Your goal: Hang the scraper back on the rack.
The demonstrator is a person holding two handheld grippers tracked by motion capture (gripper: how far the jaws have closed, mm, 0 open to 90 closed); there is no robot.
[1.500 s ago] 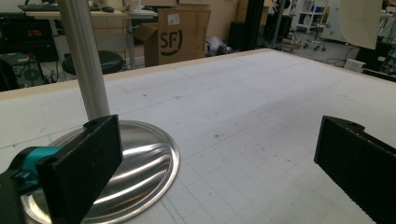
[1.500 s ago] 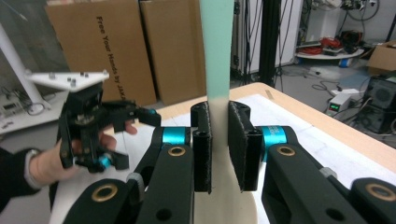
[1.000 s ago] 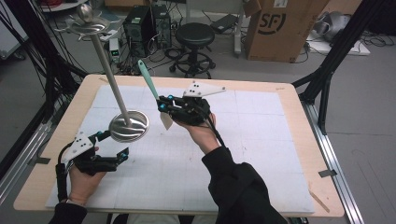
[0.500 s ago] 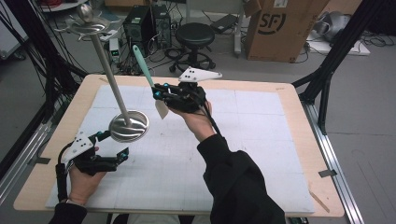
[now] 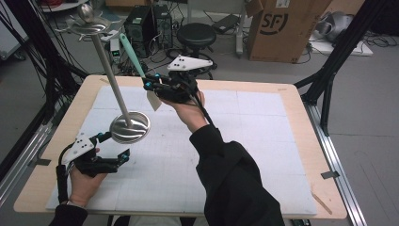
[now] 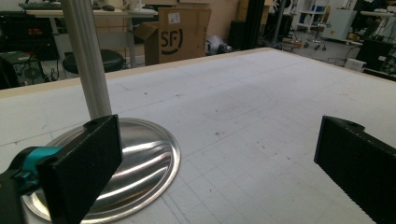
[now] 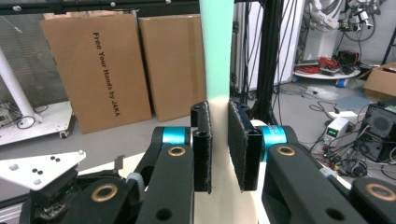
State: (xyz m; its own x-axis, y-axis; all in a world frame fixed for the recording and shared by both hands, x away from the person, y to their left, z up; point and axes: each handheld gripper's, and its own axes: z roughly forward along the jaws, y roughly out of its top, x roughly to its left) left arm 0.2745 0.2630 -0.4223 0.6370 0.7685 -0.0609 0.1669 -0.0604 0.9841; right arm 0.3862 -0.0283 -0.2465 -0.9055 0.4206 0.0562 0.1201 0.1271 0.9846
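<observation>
A metal stand rises from the white mat: round shiny base (image 5: 129,127), a leaning pole (image 5: 109,77) and a hooked top (image 5: 89,24). My right gripper (image 5: 149,85) hovers above the far middle of the table, shut on a spatula with a teal handle (image 5: 131,52) and a cream blade (image 5: 154,100). In the right gripper view the pads (image 7: 201,144) clamp the spatula (image 7: 215,56) where teal meets cream. My left gripper (image 5: 114,147) rests open just in front of the base. In the left gripper view, its pads (image 6: 86,163) stand wide apart beside the base (image 6: 140,163) and pole (image 6: 86,60).
The white mat (image 5: 263,141) covers a wooden table (image 5: 301,101). Beyond the far edge stand a cardboard box (image 5: 277,28), a black stool (image 5: 195,35) and a computer tower (image 5: 141,23). Black frame posts (image 5: 329,66) flank the right side.
My right gripper has lifted the spatula higher and carried it toward the far left, closer to the stand's pole. The left gripper and the stand have stayed put.
</observation>
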